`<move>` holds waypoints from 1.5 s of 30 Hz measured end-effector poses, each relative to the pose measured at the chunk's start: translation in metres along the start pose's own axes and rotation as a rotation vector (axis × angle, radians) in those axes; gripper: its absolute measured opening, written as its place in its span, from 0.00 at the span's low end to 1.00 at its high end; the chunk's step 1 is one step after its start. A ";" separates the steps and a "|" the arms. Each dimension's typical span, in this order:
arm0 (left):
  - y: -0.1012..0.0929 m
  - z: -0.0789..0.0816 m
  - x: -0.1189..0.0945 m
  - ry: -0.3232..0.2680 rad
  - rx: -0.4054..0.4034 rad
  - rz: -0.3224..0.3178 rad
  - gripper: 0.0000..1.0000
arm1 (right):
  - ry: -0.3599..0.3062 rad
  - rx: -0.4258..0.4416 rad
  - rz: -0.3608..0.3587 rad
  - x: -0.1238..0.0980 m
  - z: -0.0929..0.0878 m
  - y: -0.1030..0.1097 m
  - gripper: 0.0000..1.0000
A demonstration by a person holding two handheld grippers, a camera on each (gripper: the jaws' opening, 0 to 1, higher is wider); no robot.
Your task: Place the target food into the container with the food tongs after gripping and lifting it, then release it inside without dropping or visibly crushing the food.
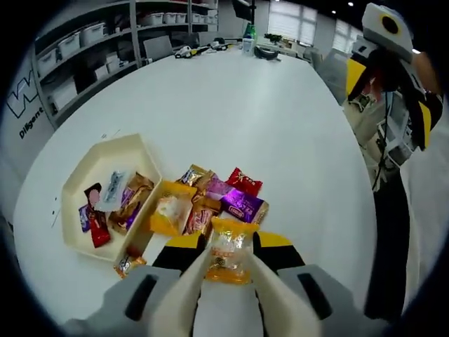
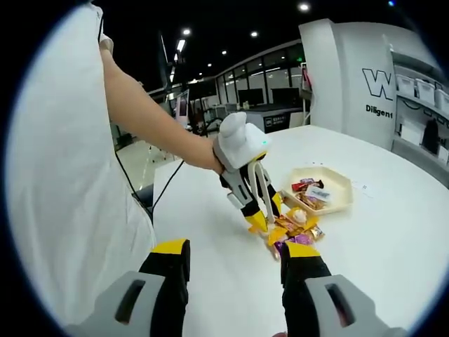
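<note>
Orange-edged clear plastic snack packet (image 1: 226,258) sits clamped in white tongs (image 1: 228,281) on the left gripper (image 1: 226,247), near the cream hexagonal tray (image 1: 77,182). Right gripper (image 2: 235,263) hangs spread wide over the white table (image 2: 393,232).

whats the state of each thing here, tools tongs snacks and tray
left tool: shut on food tongs
food tongs: closed on the orange snack packet
orange snack packet: gripped, above the table
right tool: open, holding nothing
cream tray: open-topped, several wrapped snacks inside
snack pile: loose on the white table, beside the tray
</note>
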State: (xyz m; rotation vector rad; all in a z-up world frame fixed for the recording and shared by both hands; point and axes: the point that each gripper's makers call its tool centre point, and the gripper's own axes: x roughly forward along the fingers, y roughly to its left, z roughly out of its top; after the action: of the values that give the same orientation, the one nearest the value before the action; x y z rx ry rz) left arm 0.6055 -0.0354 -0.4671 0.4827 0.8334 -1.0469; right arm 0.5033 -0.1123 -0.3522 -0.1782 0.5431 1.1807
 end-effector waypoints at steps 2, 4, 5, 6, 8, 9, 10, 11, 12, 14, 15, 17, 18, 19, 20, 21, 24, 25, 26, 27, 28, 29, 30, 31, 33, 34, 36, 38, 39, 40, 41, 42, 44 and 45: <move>0.000 0.000 0.001 0.003 -0.001 -0.002 0.25 | -0.001 0.002 -0.001 -0.001 0.000 0.000 0.49; 0.000 0.000 0.001 0.006 0.001 -0.007 0.25 | 0.001 0.000 -0.001 -0.001 0.000 -0.001 0.49; -0.001 -0.001 0.002 0.009 0.003 -0.008 0.25 | 0.001 0.000 -0.002 -0.002 -0.001 -0.001 0.49; -0.001 -0.001 0.002 0.011 0.004 -0.008 0.25 | 0.002 0.000 -0.002 -0.002 -0.001 -0.001 0.49; -0.001 -0.001 0.003 0.017 0.005 -0.009 0.25 | 0.001 0.000 -0.003 -0.002 -0.001 -0.002 0.49; 0.000 -0.001 0.004 0.019 0.006 -0.010 0.25 | 0.001 0.000 -0.003 -0.003 -0.001 -0.002 0.49; -0.001 -0.002 0.004 0.022 0.006 -0.012 0.25 | 0.001 0.000 -0.003 -0.003 -0.001 -0.002 0.49; -0.001 -0.002 0.005 0.025 0.012 -0.012 0.24 | 0.001 -0.001 -0.003 -0.003 -0.001 -0.002 0.49; -0.002 -0.003 0.005 0.029 0.018 -0.015 0.24 | 0.002 -0.002 -0.004 -0.003 0.000 -0.002 0.49; -0.002 -0.004 0.006 0.031 0.023 -0.018 0.24 | 0.000 -0.002 -0.003 -0.003 0.001 -0.002 0.49; -0.002 -0.004 0.006 0.033 0.022 -0.020 0.24 | 0.000 -0.003 -0.004 -0.003 0.001 -0.002 0.49; -0.003 -0.005 0.006 0.034 0.023 -0.023 0.23 | 0.000 -0.003 -0.004 -0.003 0.001 -0.002 0.49; -0.003 -0.005 0.006 0.035 0.025 -0.023 0.23 | 0.001 -0.005 -0.003 -0.003 0.001 -0.001 0.49; -0.004 -0.005 0.006 0.035 0.026 -0.023 0.23 | 0.002 -0.006 -0.003 -0.003 0.001 -0.001 0.49; -0.006 -0.005 0.007 0.034 0.028 -0.030 0.23 | 0.000 -0.005 -0.003 -0.003 0.001 -0.001 0.49; -0.008 -0.005 0.007 0.033 0.033 -0.033 0.22 | 0.000 -0.005 -0.003 -0.003 0.001 -0.001 0.49; -0.011 -0.005 0.006 0.032 0.049 -0.031 0.21 | 0.000 -0.006 -0.003 -0.003 0.001 -0.001 0.48; -0.012 -0.005 0.007 0.031 0.039 -0.038 0.21 | 0.000 -0.007 -0.003 -0.003 0.001 -0.001 0.48; -0.011 -0.005 0.006 0.031 0.048 -0.031 0.20 | 0.000 -0.008 -0.003 -0.003 0.002 -0.001 0.48; -0.012 -0.005 0.006 0.030 0.051 -0.030 0.19 | -0.001 -0.008 -0.003 -0.003 0.002 0.000 0.48; -0.011 -0.004 0.006 0.029 0.052 -0.026 0.19 | -0.001 -0.008 -0.003 -0.003 0.002 0.000 0.48; -0.011 -0.004 0.005 0.028 0.051 -0.023 0.18 | -0.001 -0.008 -0.003 -0.003 0.001 0.000 0.48; -0.011 -0.004 0.005 0.025 0.054 -0.022 0.18 | 0.000 -0.008 -0.003 -0.003 0.001 0.000 0.48; -0.011 -0.004 0.004 0.021 0.057 -0.019 0.17 | 0.001 -0.008 -0.003 -0.003 0.000 0.000 0.48; -0.010 -0.004 0.003 0.014 0.051 -0.014 0.16 | 0.001 -0.008 -0.002 -0.003 0.000 0.001 0.48; -0.009 -0.004 0.002 0.012 0.041 -0.011 0.16 | 0.001 -0.007 -0.002 -0.004 0.000 0.001 0.48; -0.008 -0.004 0.001 0.009 0.027 -0.015 0.16 | 0.003 -0.006 -0.002 -0.004 -0.001 0.002 0.48; -0.006 -0.004 -0.002 0.006 0.026 -0.012 0.16 | 0.004 -0.007 -0.001 -0.003 -0.002 0.002 0.48; -0.005 -0.003 -0.003 -0.001 0.017 -0.011 0.16 | 0.003 -0.007 0.000 -0.003 -0.001 0.003 0.48; -0.004 -0.001 -0.005 -0.011 -0.002 -0.013 0.16 | 0.002 -0.007 0.000 -0.003 -0.001 0.003 0.48; -0.001 0.001 -0.008 -0.019 -0.007 -0.009 0.16 | 0.002 -0.008 0.000 -0.003 -0.001 0.003 0.48; 0.000 0.002 -0.010 -0.023 -0.010 -0.008 0.16 | 0.002 -0.009 0.001 -0.003 -0.001 0.002 0.48; 0.002 0.005 -0.013 -0.032 -0.021 -0.007 0.16 | 0.000 -0.011 0.001 -0.002 0.000 0.003 0.48; 0.003 0.008 -0.016 -0.038 -0.023 -0.005 0.16 | -0.001 -0.011 0.002 -0.002 0.001 0.003 0.48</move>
State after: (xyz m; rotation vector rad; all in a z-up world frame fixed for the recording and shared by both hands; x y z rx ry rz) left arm 0.6075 -0.0302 -0.4494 0.4400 0.8124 -1.0473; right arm 0.5002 -0.1126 -0.3502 -0.1867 0.5357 1.1862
